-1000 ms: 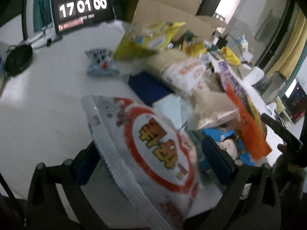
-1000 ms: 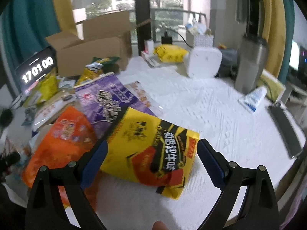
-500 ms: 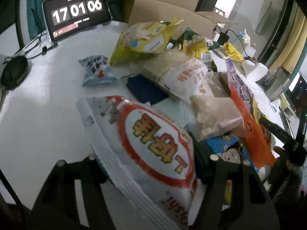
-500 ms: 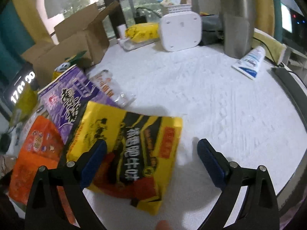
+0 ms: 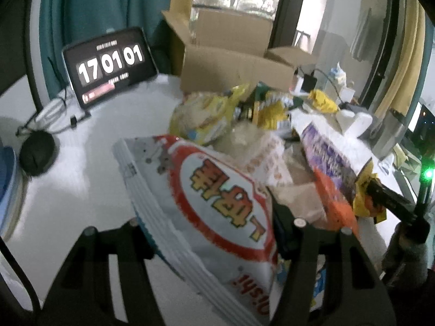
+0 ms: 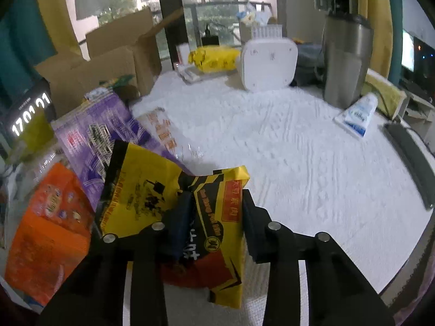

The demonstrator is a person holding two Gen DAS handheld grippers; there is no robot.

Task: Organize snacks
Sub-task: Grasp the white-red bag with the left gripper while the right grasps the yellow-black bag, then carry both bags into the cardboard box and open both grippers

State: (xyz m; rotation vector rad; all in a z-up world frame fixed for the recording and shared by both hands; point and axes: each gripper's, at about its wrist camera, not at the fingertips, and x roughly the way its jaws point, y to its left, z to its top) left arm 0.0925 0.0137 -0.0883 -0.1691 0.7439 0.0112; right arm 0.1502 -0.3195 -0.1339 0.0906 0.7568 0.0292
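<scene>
A white snack bag with a red ring (image 5: 217, 203) is squeezed between the fingers of my left gripper (image 5: 212, 236), whose jaws are closing on it; the bag is lifted off the white table (image 5: 81, 190). In the right wrist view a yellow and black snack bag (image 6: 152, 187) is crumpled between the pads of my right gripper (image 6: 214, 214), whose jaws are also closing on it. The left wrist view shows that same right gripper (image 5: 388, 201) at the far right, pinching the yellow bag (image 5: 363, 201).
A pile of snacks fills the table's middle, including a purple bag (image 6: 100, 133) and an orange bag (image 6: 51, 231). Behind it stands an open cardboard box (image 5: 231, 62) beside a tablet clock (image 5: 108, 65). A white appliance (image 6: 267, 65), steel cup (image 6: 345, 62) and tube (image 6: 356, 114) stand farther right.
My left gripper closed on the white and red bag and raised it. My right gripper went from wide open around the yellow and black bag to pinching and crumpling it.
</scene>
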